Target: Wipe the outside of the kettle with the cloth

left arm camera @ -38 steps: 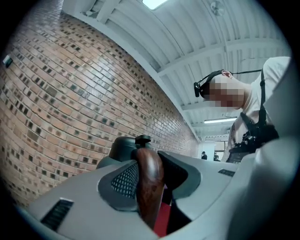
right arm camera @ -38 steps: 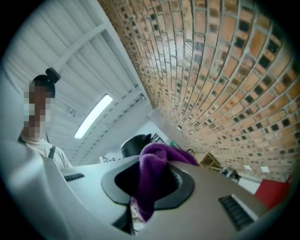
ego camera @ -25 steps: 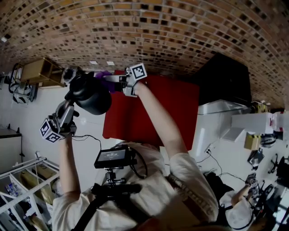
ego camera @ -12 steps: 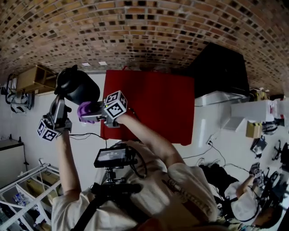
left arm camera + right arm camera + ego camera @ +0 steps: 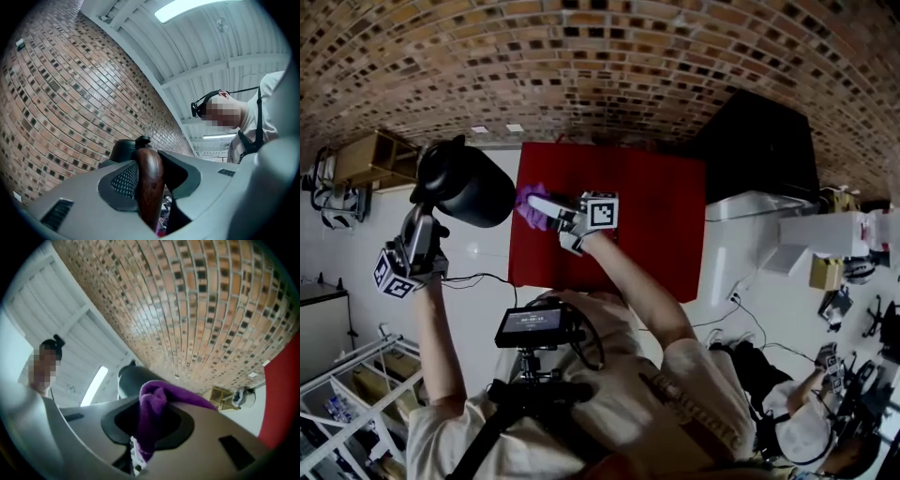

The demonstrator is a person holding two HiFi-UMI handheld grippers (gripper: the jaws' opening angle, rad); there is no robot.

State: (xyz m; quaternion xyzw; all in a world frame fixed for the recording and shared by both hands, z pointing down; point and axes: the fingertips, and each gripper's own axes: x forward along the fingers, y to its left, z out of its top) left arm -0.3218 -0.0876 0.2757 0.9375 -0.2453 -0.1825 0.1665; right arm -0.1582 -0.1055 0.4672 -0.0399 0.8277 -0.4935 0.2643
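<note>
**Risks (judgement)**
- Kettle (image 5: 467,183) is held up in the air, clear of any support, over the white floor at the left edge of the red sheet (image 5: 656,216). Whole wt hangs off one grip, so a sideways wipe push could swing or twist the body about the handle. If it slips it drops, prob. onto the floor, not the sheet.
- L gripper (image 5: 422,225): jaws narrow, clamped on the brown wooden handle (image 5: 149,183). The handle is smooth and rounded, so the pads may creep under torque.
- R gripper (image 5: 540,202): jaws closed on the purple cloth (image 5: 528,208), bunched, with a small wad past the tips. Little cloth is exposed, so hard jaw tips could scrape the kettle wall instead of fabric. The cloth sits just beside the kettle's R flank; contact can't be confirmed.
- The cloth could pull out if it drags on the spout or lid knob.

**Edges / room**
- Brick wall (image 5: 600,66) is behind the kettle, gap unclear. Keep strokes off that side.
- Black block (image 5: 759,150) is well apart to the R, no issue.
- Wooden shelf (image 5: 375,155) is near the kettle's L side and limits a leftward swing.
- Monitor (image 5: 532,328) on its stand is below the forearms, which caps elbow drop.
- Open air over the red sheet is the best room for the R arm.
</note>
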